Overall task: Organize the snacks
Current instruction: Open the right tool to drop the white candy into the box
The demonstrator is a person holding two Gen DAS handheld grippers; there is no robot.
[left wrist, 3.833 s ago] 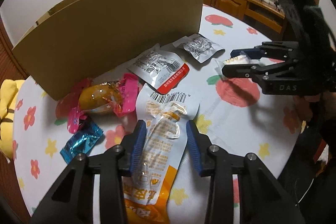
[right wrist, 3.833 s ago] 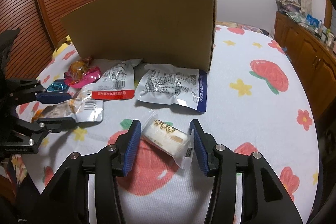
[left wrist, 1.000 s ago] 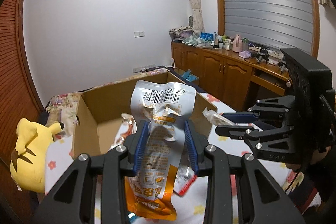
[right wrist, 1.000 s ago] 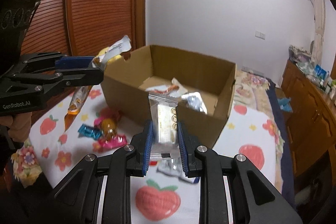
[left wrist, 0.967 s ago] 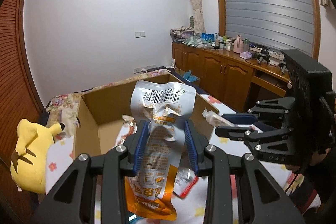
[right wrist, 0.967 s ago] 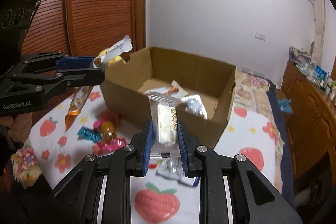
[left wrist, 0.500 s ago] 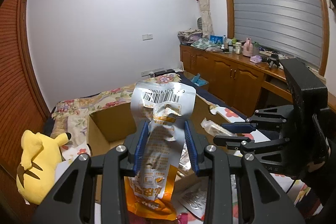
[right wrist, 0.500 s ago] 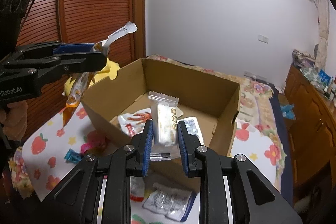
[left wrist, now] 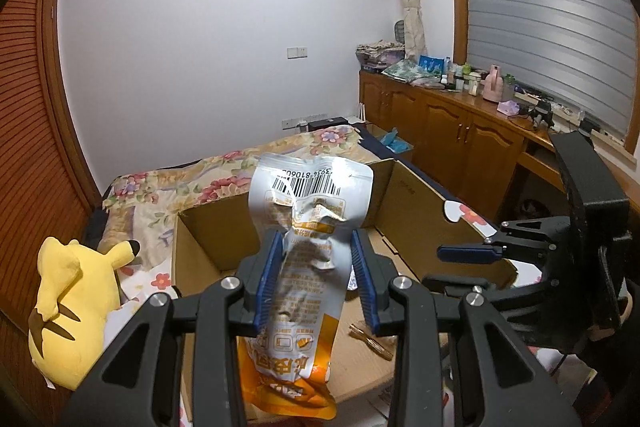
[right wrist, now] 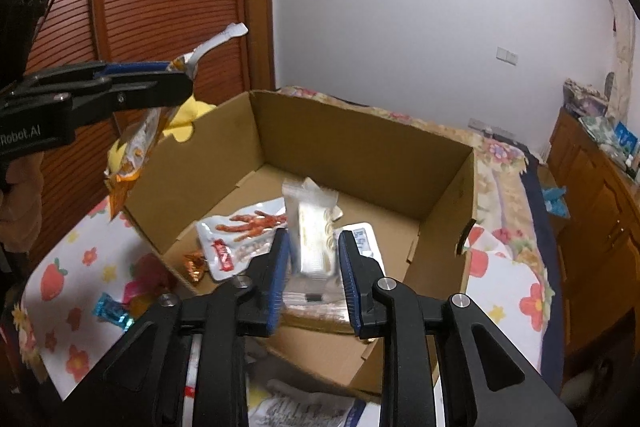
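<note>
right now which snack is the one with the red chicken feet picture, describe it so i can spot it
Start at the open cardboard box on the flowered tablecloth. On its floor, near the left wall, lies a flat silvery-white packet. It alone shows red-orange chicken feet and a small red label; beside it lie a crumpled orange foil candy and a blue-edged white pouch.

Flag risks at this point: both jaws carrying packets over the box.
Right gripper jaws are opening on the clear cracker packet near the cardboard box front wall; it may catch the rim or tip outside. The left gripper pinches the orange pouch mid-body, so the floppy pouch may snag the box's side wall.
</note>
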